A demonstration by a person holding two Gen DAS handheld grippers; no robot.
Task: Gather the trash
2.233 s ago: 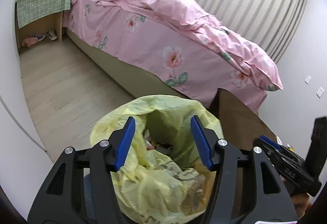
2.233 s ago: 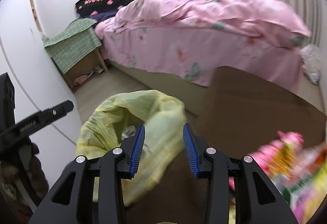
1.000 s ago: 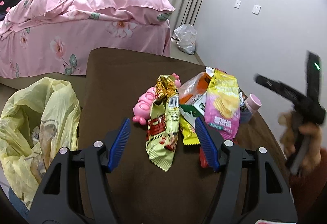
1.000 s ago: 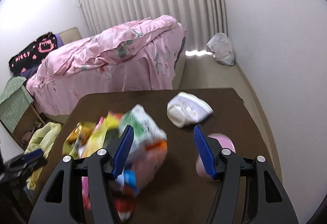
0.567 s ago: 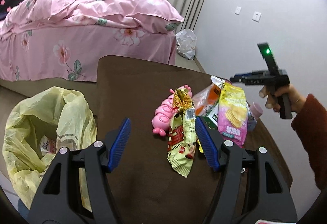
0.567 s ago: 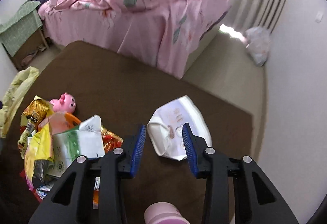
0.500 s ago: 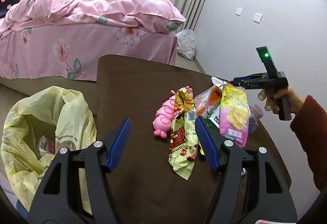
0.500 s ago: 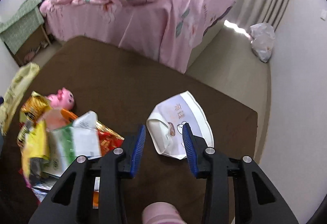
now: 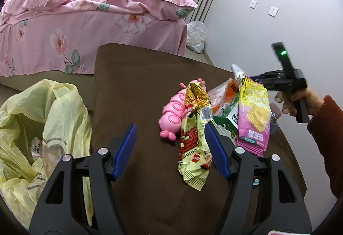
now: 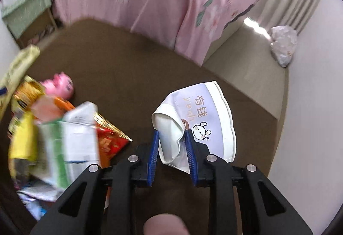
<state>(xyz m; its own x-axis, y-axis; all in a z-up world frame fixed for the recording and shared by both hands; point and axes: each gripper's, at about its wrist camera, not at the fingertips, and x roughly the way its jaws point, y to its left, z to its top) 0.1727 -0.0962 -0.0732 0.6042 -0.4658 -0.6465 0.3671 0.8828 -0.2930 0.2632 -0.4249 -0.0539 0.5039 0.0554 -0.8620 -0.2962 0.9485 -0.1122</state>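
Two hand-held grippers | right hand-held gripper (image 10: 172,149): jaws just closing, pinching white pouch (image 10: 193,123) | left hand-held gripper (image 9: 171,149): released, empty | step: pick-up | next: carry to yellow bag (image 9: 42,127) left of it

The left gripper (image 9: 170,150) points downward at a slant, jaws wide apart with nothing between them. At its three o'clock, a hand (image 9: 300,100) in a dark red sleeve holds the right gripper (image 10: 172,149), whose jaws have just been closing on a white paper cup (image 10: 197,125).
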